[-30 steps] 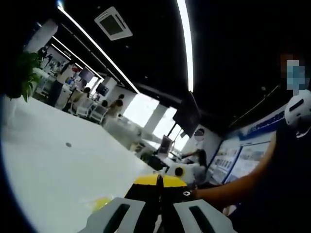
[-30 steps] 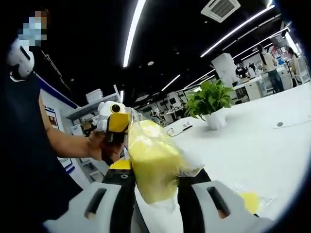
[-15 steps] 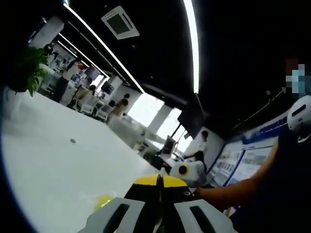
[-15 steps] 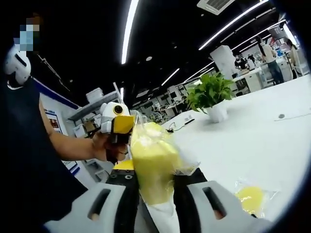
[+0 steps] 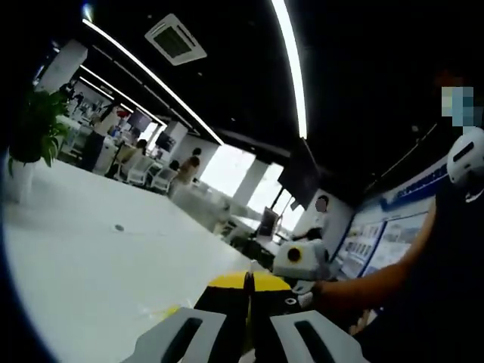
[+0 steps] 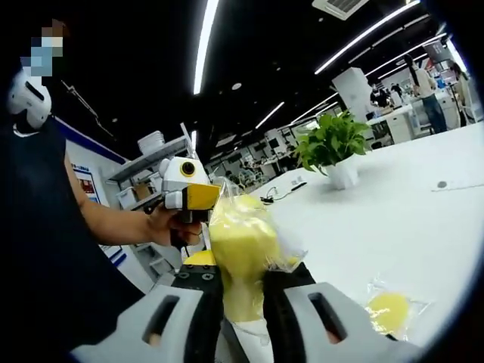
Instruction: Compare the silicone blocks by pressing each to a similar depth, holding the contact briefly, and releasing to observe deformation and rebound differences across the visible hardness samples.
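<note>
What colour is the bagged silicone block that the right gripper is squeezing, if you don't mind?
Yellow: the silicone block shows best in the right gripper view.

Bagged block [image 6: 389,311] on table [image 6: 393,227], plant [image 6: 331,144] behind

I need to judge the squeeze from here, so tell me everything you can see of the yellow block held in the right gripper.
The yellow silicone block looks soft and matte, sealed in a crinkled clear plastic bag whose loose corners stick out above and beside it. It stands upright between the right gripper jaws, which pinch its lower part narrow while the top bulges wider. It is held up off the white table.
</note>
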The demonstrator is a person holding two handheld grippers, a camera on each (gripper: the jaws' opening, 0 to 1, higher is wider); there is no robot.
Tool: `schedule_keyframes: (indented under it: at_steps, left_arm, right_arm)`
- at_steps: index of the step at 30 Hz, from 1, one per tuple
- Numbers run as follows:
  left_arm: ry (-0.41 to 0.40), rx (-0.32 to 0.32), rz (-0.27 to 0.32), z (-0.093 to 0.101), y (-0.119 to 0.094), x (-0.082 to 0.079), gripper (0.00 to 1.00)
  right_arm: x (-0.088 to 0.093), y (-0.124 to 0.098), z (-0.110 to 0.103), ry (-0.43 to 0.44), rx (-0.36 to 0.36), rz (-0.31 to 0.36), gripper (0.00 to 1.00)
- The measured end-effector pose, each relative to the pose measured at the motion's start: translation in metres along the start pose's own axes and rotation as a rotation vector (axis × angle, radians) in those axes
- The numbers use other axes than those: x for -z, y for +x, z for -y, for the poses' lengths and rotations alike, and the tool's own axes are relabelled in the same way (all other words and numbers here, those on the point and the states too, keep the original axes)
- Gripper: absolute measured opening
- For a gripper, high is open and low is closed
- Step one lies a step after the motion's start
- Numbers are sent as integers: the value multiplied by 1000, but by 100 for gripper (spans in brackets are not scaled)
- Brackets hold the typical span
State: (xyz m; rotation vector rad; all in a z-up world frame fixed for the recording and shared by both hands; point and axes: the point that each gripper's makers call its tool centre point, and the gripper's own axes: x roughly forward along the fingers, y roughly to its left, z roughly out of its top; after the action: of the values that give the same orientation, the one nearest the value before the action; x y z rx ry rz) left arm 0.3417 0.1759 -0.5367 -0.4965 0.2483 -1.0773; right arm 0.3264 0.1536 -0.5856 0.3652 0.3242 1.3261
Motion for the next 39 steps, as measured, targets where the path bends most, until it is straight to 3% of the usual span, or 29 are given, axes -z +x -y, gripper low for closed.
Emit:
schedule_keyframes:
  at_steps: [8, 12, 17, 23, 27, 29, 32, 39]
  left_arm:
    - [-2, 17, -2, 2, -3, 0, 0]
    - [88, 22, -66, 2, -5, 9, 0]
    - [102, 19, -101, 0, -7, 16, 0]
    - [95, 15, -105, -2, -8, 18, 0]
    - [26, 15, -119, -3, -10, 20, 0]
    - [79, 23, -117, -2, -10, 20, 0]
    - [18, 30, -123, 1, -12, 22, 0]
    - [131, 8, -125, 1, -11, 24, 0]
  right_arm:
    - [-2, 0, -2, -14, -2, -12, 12]
    - [3, -1, -1, -53, -3, -50, 11]
    - [11, -1, 1, -61, -5, -78, 9]
    - [12, 1, 0, -71, 0, -91, 7]
    - [15, 2, 0, -79, -2, -103, 7]
    - [15, 2, 0, -79, 0, -103, 7]
    - [15, 1, -2, -77, -6, -102, 7]
    - [18, 1, -2, -68, -1, -117, 6]
